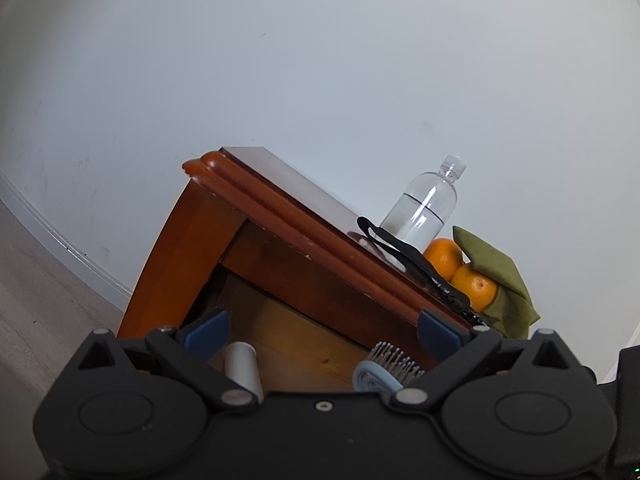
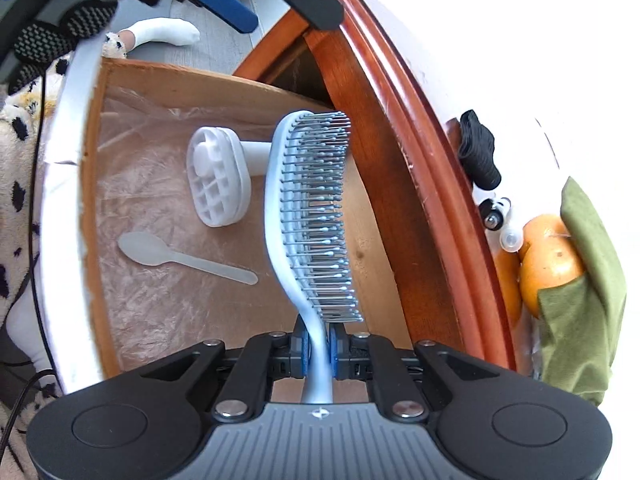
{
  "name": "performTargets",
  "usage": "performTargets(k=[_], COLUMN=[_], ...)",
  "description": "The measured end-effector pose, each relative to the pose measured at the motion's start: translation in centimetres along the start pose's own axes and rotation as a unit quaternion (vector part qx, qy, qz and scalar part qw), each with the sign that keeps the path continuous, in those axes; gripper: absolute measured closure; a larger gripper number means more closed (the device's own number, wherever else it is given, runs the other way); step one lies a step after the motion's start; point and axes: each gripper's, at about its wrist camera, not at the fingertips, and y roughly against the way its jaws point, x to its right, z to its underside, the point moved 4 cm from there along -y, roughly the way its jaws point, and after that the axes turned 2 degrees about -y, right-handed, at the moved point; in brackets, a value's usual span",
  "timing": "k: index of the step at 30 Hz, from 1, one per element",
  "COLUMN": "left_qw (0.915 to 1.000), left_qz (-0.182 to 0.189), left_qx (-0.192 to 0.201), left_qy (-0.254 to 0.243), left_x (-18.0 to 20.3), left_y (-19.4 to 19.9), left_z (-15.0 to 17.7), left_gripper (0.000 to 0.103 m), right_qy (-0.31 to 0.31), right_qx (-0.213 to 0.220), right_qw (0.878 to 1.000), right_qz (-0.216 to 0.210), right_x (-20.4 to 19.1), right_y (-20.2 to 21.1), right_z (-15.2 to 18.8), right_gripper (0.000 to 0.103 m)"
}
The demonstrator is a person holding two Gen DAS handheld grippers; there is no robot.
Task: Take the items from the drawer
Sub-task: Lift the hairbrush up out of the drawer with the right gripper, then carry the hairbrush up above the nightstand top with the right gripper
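Observation:
My right gripper (image 2: 318, 346) is shut on the handle of a light-blue hairbrush (image 2: 308, 216), holding it above the open wooden drawer (image 2: 94, 184). In the drawer lie a white plastic stand-like piece (image 2: 218, 178) and a white plastic spoon (image 2: 176, 258) on clear plastic lining. My left gripper (image 1: 322, 332) is open and empty, its blue fingers (image 1: 206, 332) wide apart over the drawer's far end. The left wrist view shows the brush head (image 1: 390, 366) and a white cylinder (image 1: 242, 364) low between them. The left gripper also shows at the top of the right wrist view (image 2: 224, 4).
The reddish wooden nightstand (image 1: 280, 224) carries a clear water bottle (image 1: 424, 208), a black strap (image 1: 404, 254), oranges (image 1: 444, 256) and an olive-green cloth (image 1: 504, 276). Behind it is a white wall. A spotted fleece blanket (image 2: 16, 152) lies left of the drawer.

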Motion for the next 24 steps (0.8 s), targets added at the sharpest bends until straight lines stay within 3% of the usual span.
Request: performTargets(k=[5,11,19,24], left_qw=[0.9999,0.9993,0.9991,0.9986], left_qz=[-0.006,-0.014,-0.022,-0.042], left_qx=[0.004,0.012,0.0,0.016], left_qy=[0.014,0.033,0.037,0.028], left_x=[-0.2,-0.4,-0.3,-0.1], left_y=[0.0,0.3,0.0,0.3], left_z=[-0.1,0.0,0.0,0.1], left_gripper=[0.002,0.002,0.002,0.002], right_qy=[-0.017,-0.022,0.038,0.083], right_qx=[0.002,0.007,0.03,0.06], right_qw=[1.0,0.999,0.99,0.974], right_qz=[0.021,0.044,0.133,0.202], right_x=[0.6,-0.4,-2.0,-2.6], right_y=[1.4,3.4,5.7,6.9], right_z=[-1.5,-0.3,0.7,1.4], right_gripper=[0.092,0.092,0.092,0.092])
